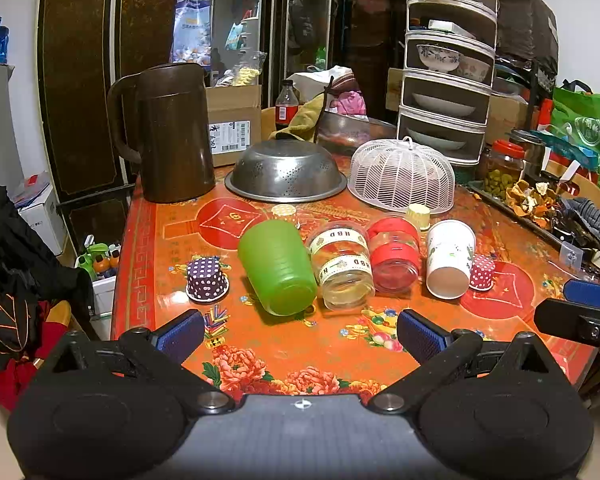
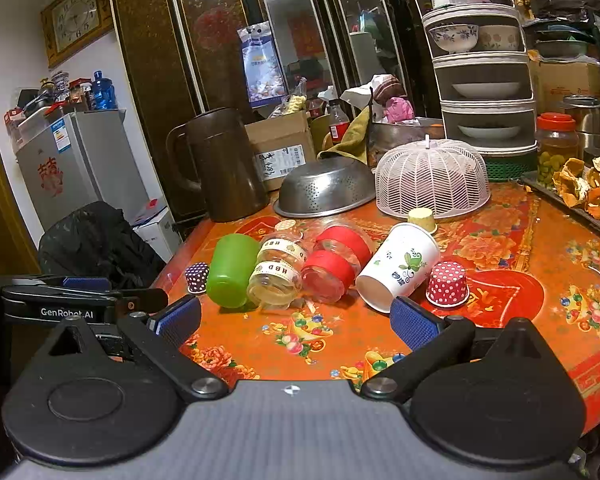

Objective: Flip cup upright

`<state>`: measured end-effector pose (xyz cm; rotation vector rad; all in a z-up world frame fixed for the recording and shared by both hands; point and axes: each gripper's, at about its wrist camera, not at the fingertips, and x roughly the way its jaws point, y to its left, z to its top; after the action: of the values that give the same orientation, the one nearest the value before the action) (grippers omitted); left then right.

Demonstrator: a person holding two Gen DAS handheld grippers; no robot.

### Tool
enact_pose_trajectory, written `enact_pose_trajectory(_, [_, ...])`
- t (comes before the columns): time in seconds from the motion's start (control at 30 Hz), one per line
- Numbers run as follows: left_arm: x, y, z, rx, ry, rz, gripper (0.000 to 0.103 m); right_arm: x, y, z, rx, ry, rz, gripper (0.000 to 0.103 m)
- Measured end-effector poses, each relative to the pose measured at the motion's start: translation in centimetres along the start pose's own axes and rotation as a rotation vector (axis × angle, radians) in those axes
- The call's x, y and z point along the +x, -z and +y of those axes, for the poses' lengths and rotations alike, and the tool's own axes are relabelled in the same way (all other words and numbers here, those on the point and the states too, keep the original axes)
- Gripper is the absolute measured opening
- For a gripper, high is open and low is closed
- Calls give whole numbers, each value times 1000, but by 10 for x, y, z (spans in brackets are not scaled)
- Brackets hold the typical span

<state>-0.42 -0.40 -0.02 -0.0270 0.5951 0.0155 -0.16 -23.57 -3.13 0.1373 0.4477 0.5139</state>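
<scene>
Several cups lie on their sides in a row on the red floral table (image 1: 300, 352): a green plastic cup (image 1: 278, 266), a clear cup with HBD ribbon (image 1: 342, 266), a clear cup with red bands (image 1: 394, 254) and a white paper cup (image 1: 449, 259). In the right wrist view they are the green cup (image 2: 232, 270), the ribbon cup (image 2: 278, 272), the red-band cup (image 2: 336, 264) and the paper cup (image 2: 398, 266). My left gripper (image 1: 300, 334) is open and empty, short of the green cup. My right gripper (image 2: 296, 320) is open and empty, short of the row.
Small dotted cupcake liners sit upside down: purple (image 1: 207, 279), red (image 2: 447, 284). Behind the row are an upturned metal colander (image 1: 286, 176), a white mesh food cover (image 1: 402, 176), a brown jug (image 1: 170, 132) and a tiered dish rack (image 1: 448, 60). The right gripper shows at the edge of the left wrist view (image 1: 592, 304).
</scene>
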Motion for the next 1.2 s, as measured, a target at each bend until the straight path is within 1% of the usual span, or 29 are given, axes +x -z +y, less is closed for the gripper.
enact_pose_trajectory(1.2, [0,1,0,-4,-3,5,103,-3,0,0,-7,7,6,102])
